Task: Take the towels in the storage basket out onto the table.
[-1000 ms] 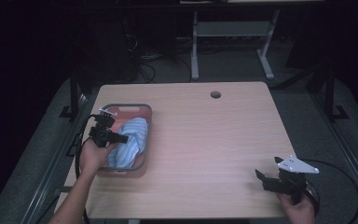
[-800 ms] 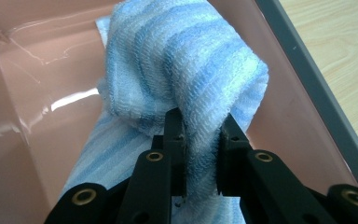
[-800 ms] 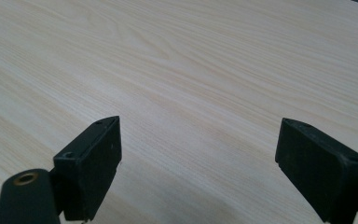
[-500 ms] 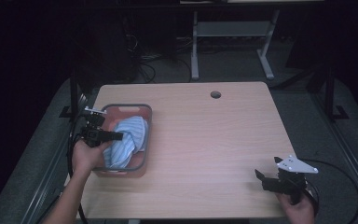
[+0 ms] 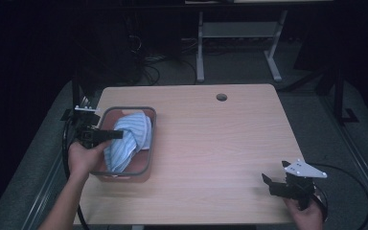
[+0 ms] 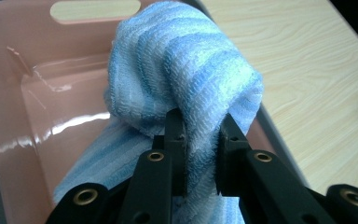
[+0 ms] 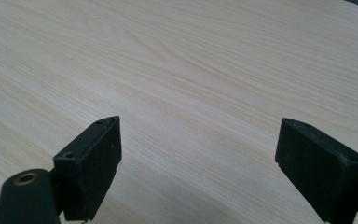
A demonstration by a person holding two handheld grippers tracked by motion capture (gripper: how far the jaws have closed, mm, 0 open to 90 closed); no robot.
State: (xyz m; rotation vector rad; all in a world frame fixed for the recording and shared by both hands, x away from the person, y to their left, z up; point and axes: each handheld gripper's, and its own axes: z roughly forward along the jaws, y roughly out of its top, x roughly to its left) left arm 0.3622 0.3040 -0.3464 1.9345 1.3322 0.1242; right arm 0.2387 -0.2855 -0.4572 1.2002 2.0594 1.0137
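Since the earlier frame our left gripper has lifted the towel partway out of the pink basket on the tabletop. Soft, light, it droops; jaws pinch a fold. Right gripper gapes empty.

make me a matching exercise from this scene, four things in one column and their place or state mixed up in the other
Things:
1. towel
2. basket
3. left gripper
4. right gripper

States:
A. open, nothing between its jaws
B. pink, at the table's left edge
C. blue striped, bunched up, partly in the basket
D. shut on cloth

Pairs: 1-C, 2-B, 3-D, 4-A
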